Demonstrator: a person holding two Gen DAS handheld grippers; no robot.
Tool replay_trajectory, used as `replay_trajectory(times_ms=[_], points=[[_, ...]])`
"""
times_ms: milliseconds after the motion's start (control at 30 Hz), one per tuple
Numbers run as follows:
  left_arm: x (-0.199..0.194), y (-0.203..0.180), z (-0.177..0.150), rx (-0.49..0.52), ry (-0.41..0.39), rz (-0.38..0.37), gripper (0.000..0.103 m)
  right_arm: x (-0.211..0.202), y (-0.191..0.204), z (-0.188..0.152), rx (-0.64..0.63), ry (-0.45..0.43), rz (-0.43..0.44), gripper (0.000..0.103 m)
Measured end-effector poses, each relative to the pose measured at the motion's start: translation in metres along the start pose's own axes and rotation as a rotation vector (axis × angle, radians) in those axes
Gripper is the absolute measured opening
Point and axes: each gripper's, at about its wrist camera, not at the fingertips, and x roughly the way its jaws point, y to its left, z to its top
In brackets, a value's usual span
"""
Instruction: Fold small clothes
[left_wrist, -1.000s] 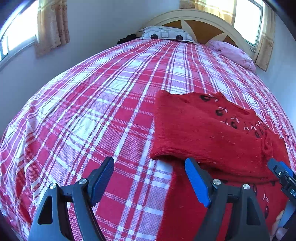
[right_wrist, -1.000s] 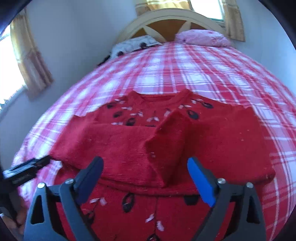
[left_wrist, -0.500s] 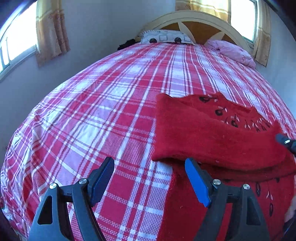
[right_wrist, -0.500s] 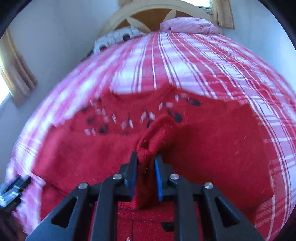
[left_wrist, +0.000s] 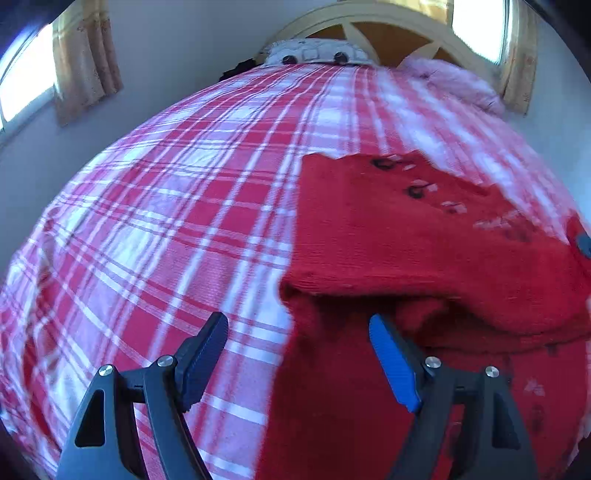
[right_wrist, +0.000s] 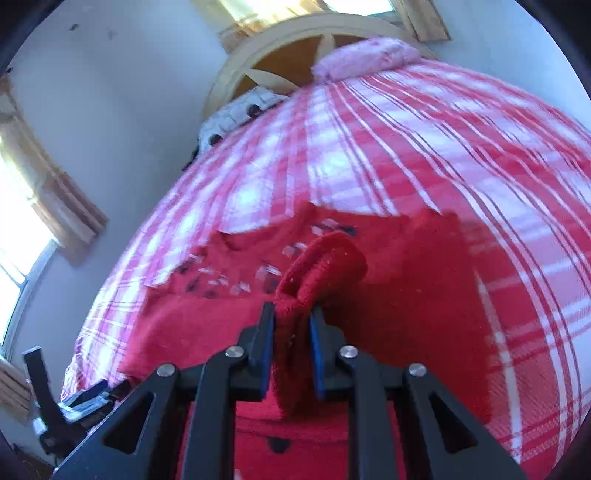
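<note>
Red-and-white plaid bedspread (left_wrist: 155, 221) fills most of both views. Left wrist view, left to right: curtained window (left_wrist: 85, 62) upper left, one patterned pillow (left_wrist: 314, 53) top centre against the arched wooden headboard (left_wrist: 391, 33), one pink pillow (left_wrist: 454, 81) upper right. One red knit sweater (left_wrist: 388, 236) lies flat on the bedspread in the right half of the frame, black-and-white motifs near its far edge, one sleeve folded across the body so the fold runs left-right; garment's long axis runs from bottom of frame toward the headboard. Left gripper (left_wrist: 297, 354) at bottom of frame, jaws wide apart, nothing between them: left finger over bare plaid, right blue pad over the sweater's near-left part, contact not clear. Nothing blocks the sweater's left edge. Right wrist view, left to right: window at left edge, part of the left gripper's body lower left, sweater (right_wrist: 424, 295) centre, plaid to the right. Right gripper (right_wrist: 291, 325) at bottom centre is clamped on the sleeve cuff (right_wrist: 325, 266); the cuff loops up out of the pads, raised off the body, pointing toward the headboard (right_wrist: 280, 55). Count: two grippers, two pillows, one sweater. Image is motion-blurred, motif detail unreadable.
</note>
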Motion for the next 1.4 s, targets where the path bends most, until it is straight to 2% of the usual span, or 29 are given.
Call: replay_trajectory(times_ms=[67, 100, 200, 267, 333, 400, 467, 567, 600, 700, 767, 800, 833, 900, 933, 967, 1033, 1133, 1167, 1233, 1400], points=[[-0.011, -0.009, -0.003, -0.001, -0.029, -0.058, 0.08, -0.009, 0.025, 0.011, -0.042, -0.022, 0.043, 0.021], [-0.012, -0.014, -0.003, 0.007, -0.038, -0.054, 0.08, -0.015, 0.039, 0.018, -0.064, -0.034, 0.064, 0.021], [-0.004, -0.032, 0.0, 0.02, -0.028, -0.01, 0.08, -0.036, 0.077, 0.038, -0.11, -0.082, 0.157, 0.021], [0.009, -0.035, 0.005, -0.029, -0.003, 0.031, 0.08, -0.053, 0.099, 0.049, -0.14, -0.123, 0.207, 0.021], [0.026, -0.026, 0.01, -0.08, 0.032, 0.12, 0.08, -0.07, 0.117, 0.056, -0.174, -0.166, 0.236, 0.021], [0.031, -0.005, 0.013, -0.161, 0.041, 0.136, 0.081, -0.085, 0.121, 0.057, -0.194, -0.2, 0.243, 0.021], [0.032, 0.023, 0.015, -0.25, 0.039, 0.143, 0.081, -0.089, 0.112, 0.054, -0.194, -0.205, 0.232, 0.021], [0.032, 0.056, 0.016, -0.332, 0.031, 0.203, 0.081, -0.078, 0.075, 0.037, -0.184, -0.189, 0.122, 0.021], [0.035, 0.063, 0.014, -0.347, 0.039, 0.175, 0.082, -0.067, 0.055, 0.028, -0.162, -0.158, 0.091, 0.021], [0.036, 0.061, 0.012, -0.309, 0.028, 0.171, 0.083, -0.021, 0.002, -0.009, -0.141, -0.032, -0.046, 0.021], [0.035, 0.053, 0.01, -0.256, 0.022, 0.195, 0.083, 0.006, -0.022, -0.029, -0.137, 0.068, -0.142, 0.031], [0.034, 0.051, 0.009, -0.235, 0.02, 0.196, 0.083, 0.015, -0.035, -0.041, -0.108, 0.113, -0.161, 0.029], [0.032, 0.05, 0.009, -0.225, 0.017, 0.198, 0.083, 0.01, -0.042, -0.043, -0.073, 0.094, -0.126, 0.029], [0.024, 0.05, 0.007, -0.196, 0.017, 0.219, 0.083, -0.01, -0.04, -0.037, -0.048, 0.046, -0.137, 0.047], [0.021, 0.049, 0.006, -0.185, 0.021, 0.243, 0.083, -0.021, -0.036, -0.033, -0.059, 0.005, -0.179, 0.071], [0.019, 0.05, 0.007, -0.178, 0.02, 0.255, 0.083, -0.033, -0.031, -0.031, -0.076, -0.05, -0.234, 0.082], [0.011, 0.05, 0.007, -0.167, 0.004, 0.268, 0.083, -0.047, -0.018, -0.029, -0.13, -0.123, -0.295, 0.08], [-0.012, 0.039, 0.013, -0.138, -0.066, 0.273, 0.083, -0.046, 0.011, -0.021, -0.226, -0.14, -0.289, 0.05], [-0.019, 0.032, 0.016, -0.115, -0.098, 0.282, 0.083, -0.041, 0.018, -0.018, -0.248, -0.132, -0.283, 0.046], [-0.027, 0.018, 0.022, -0.067, -0.148, 0.287, 0.083, -0.03, 0.028, -0.018, -0.29, -0.114, -0.252, 0.044], [-0.03, -0.022, 0.043, 0.045, -0.211, 0.209, 0.083, 0.014, 0.03, -0.018, -0.314, -0.032, -0.241, 0.044]])
